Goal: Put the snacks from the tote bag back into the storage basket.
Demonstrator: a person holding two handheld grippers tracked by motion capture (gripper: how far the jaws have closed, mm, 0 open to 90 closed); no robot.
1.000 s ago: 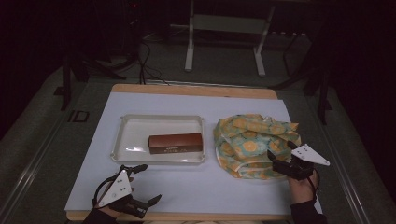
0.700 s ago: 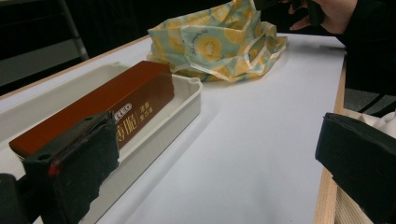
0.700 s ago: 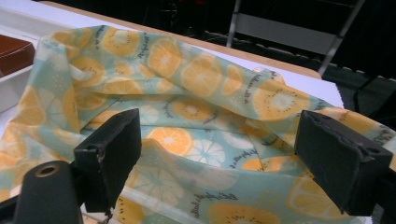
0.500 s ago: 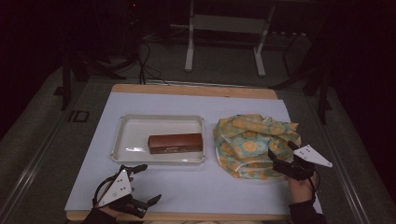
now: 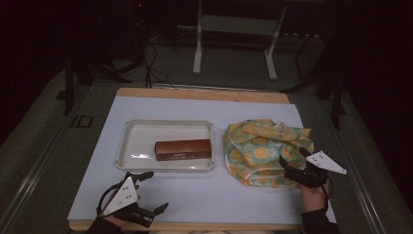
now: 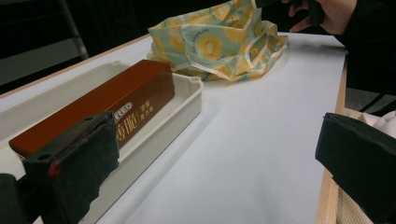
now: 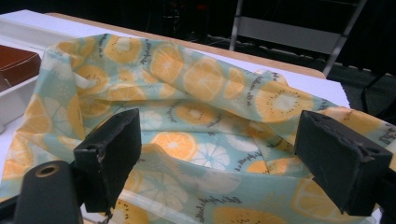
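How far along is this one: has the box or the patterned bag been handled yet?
Done: nothing visibly; the brown box lies in the white tray. In hand: the right claw, open, sits at the fruit-print bag's edge, gripping nothing. The left claw is open over bare table. Left: any grasp or move.

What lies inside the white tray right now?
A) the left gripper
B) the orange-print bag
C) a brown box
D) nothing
C: the brown box lies lengthwise in the white tray, while the orange-print bag sits on the table to its right and the left gripper is in front of the tray, jaws apart.
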